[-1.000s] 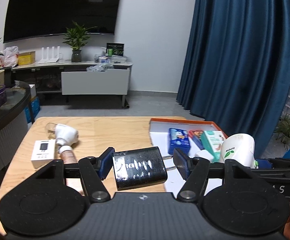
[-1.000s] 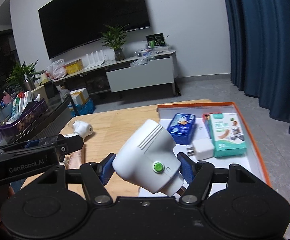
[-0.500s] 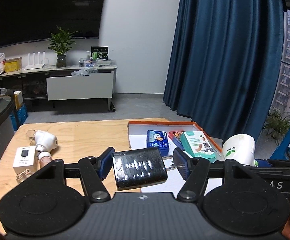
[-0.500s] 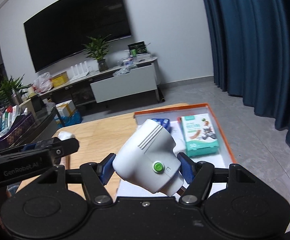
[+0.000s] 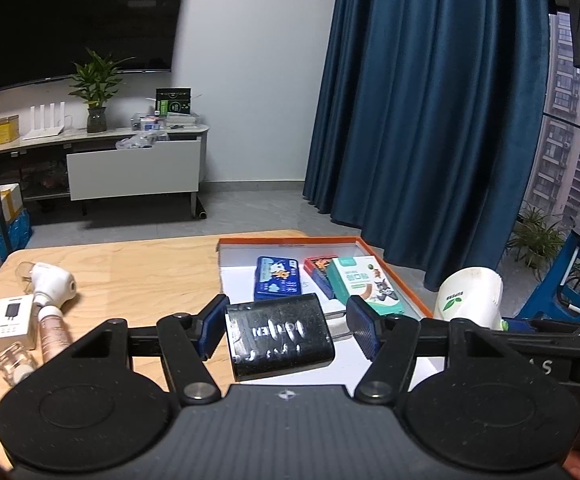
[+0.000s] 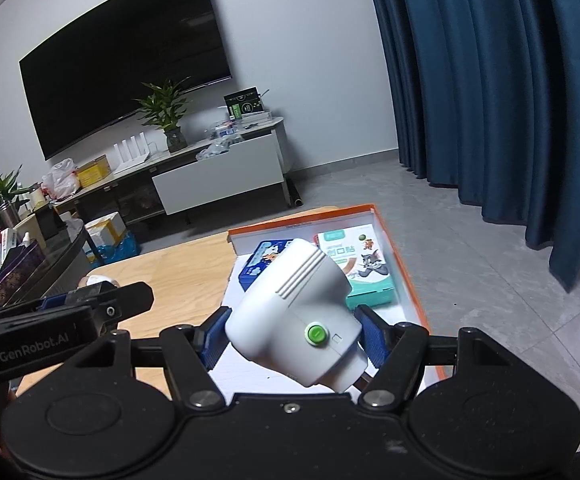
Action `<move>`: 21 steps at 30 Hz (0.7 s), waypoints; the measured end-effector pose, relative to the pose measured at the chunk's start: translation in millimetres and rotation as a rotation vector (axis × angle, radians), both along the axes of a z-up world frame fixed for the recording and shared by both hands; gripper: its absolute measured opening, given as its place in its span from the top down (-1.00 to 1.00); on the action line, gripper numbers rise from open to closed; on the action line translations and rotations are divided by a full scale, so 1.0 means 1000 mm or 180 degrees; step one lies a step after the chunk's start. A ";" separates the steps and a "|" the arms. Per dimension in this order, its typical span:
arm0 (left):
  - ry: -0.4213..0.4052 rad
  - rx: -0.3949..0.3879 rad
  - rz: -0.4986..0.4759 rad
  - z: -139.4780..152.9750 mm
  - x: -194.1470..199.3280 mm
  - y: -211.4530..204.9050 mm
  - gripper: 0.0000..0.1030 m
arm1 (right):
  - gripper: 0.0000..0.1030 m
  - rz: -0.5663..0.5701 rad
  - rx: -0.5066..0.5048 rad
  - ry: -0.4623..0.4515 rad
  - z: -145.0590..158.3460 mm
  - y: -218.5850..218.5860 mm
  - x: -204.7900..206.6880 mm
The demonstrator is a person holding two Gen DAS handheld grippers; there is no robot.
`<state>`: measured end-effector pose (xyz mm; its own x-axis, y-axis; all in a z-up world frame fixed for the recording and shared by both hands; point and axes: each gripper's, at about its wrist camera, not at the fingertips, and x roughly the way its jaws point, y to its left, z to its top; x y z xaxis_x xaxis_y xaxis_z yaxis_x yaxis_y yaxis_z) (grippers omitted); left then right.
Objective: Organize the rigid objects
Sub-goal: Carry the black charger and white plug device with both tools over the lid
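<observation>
Left gripper point(image 5: 286, 330) fingers clamp a rigid, glossy, slip-prone black block point(image 5: 280, 340) by its sides; right gripper point(image 6: 290, 336) fingers hold a light, hard-shelled white device point(image 6: 294, 316).

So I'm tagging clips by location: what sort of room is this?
Most likely a home living room: a big wall-mounted TV above a low media console, floor-length blue curtains, and a wooden table up front.

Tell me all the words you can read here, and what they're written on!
"GenRobot.AI": on the left gripper's black body, seen from the right wrist view.
"A S": end of a word on the right gripper's black body.
Print on the black box, teal box and blue box: too blurred.
</observation>
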<state>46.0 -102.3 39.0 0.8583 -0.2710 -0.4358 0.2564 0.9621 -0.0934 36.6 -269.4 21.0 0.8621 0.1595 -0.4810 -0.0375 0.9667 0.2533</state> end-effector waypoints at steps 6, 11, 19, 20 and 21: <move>0.0012 0.0003 -0.0051 -0.001 0.002 -0.007 -0.27 | -0.55 -0.0031 -0.0011 0.0025 -0.002 -0.004 0.006; 0.0042 0.0011 -0.0070 -0.004 0.007 -0.012 -0.27 | -0.55 -0.0048 -0.0021 0.0063 -0.006 -0.007 0.012; 0.0102 0.0024 -0.0083 -0.008 0.013 -0.017 -0.27 | -0.55 -0.0073 -0.0082 0.0119 -0.011 -0.011 0.027; 0.0110 0.0022 -0.0086 -0.008 0.014 -0.017 -0.27 | -0.55 -0.0070 -0.0098 0.0126 -0.012 -0.012 0.029; 0.0117 0.0025 -0.0084 -0.009 0.015 -0.018 -0.27 | -0.55 -0.0069 -0.0112 0.0130 -0.012 -0.012 0.031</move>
<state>60.8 -120.4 29.9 0.8341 -0.2898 -0.4693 0.2782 0.9557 -0.0957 67.4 -281.4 8.9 0.8446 0.1235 -0.5210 -0.0069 0.9755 0.2201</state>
